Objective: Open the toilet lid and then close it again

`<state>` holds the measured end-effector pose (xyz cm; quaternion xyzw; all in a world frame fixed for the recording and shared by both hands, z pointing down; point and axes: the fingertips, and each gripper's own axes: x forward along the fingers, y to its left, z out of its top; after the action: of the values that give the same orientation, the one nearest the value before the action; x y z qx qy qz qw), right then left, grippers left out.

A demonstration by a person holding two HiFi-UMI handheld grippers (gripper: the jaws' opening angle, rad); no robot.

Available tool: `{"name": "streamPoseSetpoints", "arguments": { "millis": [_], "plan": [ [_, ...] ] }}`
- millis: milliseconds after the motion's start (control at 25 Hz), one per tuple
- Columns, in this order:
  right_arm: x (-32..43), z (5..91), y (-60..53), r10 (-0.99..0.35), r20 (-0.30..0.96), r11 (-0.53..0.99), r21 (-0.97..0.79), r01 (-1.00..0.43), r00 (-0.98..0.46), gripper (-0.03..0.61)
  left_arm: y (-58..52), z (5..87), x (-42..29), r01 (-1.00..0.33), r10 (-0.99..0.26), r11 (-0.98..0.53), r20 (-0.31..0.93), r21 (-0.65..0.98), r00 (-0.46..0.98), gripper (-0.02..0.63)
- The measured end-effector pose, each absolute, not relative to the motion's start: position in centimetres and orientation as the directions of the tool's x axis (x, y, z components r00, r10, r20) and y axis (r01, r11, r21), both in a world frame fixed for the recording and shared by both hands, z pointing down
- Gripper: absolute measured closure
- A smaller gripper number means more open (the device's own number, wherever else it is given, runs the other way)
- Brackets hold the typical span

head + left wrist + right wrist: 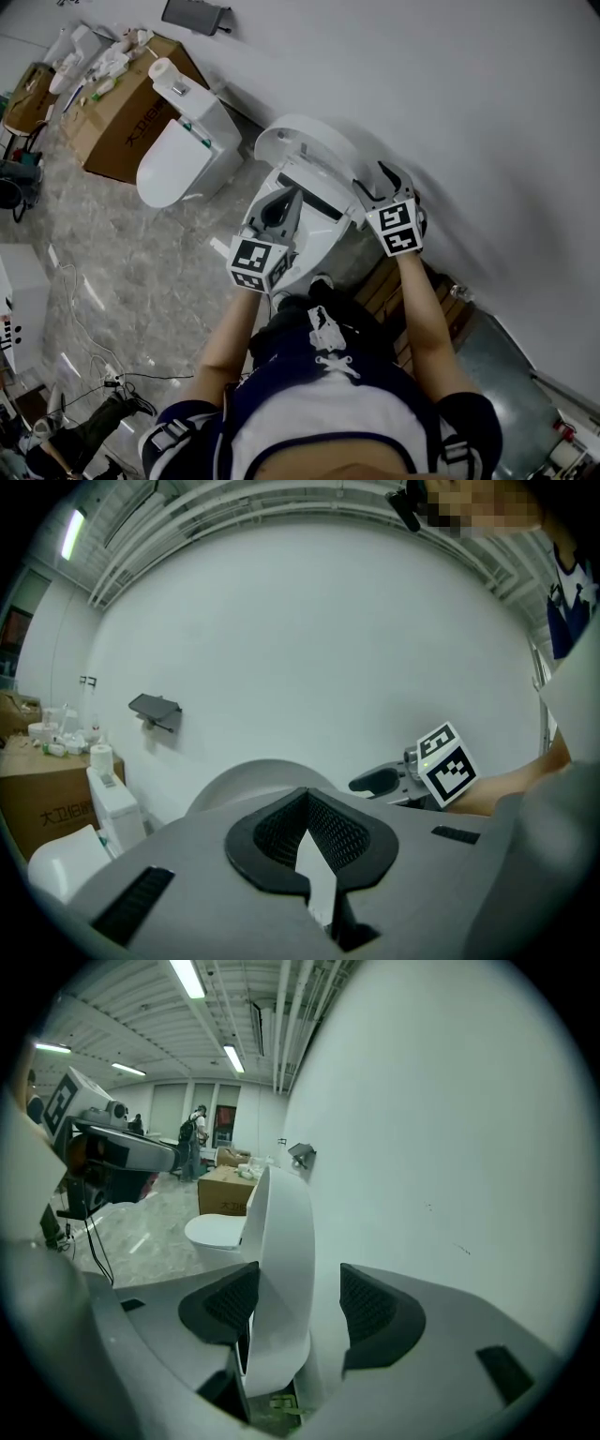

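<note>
The white toilet stands against the wall with its lid (302, 141) raised upright. My right gripper (377, 178) is at the lid's right edge. In the right gripper view the lid's rim (281, 1269) stands between the jaws of that gripper (300, 1307). The left pad lies against the rim and the right pad stands clear, so the gripper is open. My left gripper (284, 204) hovers over the bowl in front of the lid, shut on nothing. In its own view the left gripper (305, 803) points at the lid (248, 775), with the right gripper (375, 782) off to the right.
A second white toilet (178, 155) and a cardboard box (122, 122) with small items on it stand to the left. The white wall runs right behind the lid. Cables (84, 309) lie on the marble floor. Brown boxes (394, 291) sit beside the toilet's right side.
</note>
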<state>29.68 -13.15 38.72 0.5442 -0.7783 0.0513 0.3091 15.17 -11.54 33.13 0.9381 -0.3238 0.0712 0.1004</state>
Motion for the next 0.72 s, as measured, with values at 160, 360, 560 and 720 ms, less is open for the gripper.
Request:
{"name": "streamPoseSetpoints", "arguments": {
  "millis": [160,360,560,720],
  "plan": [
    [30.7,38.8,-14.0,-0.819,0.533,0.394,0.252,-0.884,-0.213,0.304,-11.2,33.5,16.5,-0.604,-0.572,-0.784,0.210,0.145,0.793,0.607],
    [31.9,38.6,-15.0,-0.825,0.529,0.381,0.258,-0.888,-0.200,0.304,-11.1,33.6,18.0,-0.591,-0.558,-0.793,0.215,0.148,0.802,0.607],
    [32.8,38.6,-15.7,-0.832,0.521,0.364,0.252,-0.897,-0.191,0.305,-11.0,33.6,18.8,-0.584,-0.550,-0.799,0.218,0.146,0.806,0.607],
    [33.6,38.5,-16.1,-0.836,0.517,0.355,0.253,-0.900,-0.184,0.305,-11.0,33.7,19.6,-0.585,-0.552,-0.800,0.221,0.135,0.804,0.607]
  ]
}}
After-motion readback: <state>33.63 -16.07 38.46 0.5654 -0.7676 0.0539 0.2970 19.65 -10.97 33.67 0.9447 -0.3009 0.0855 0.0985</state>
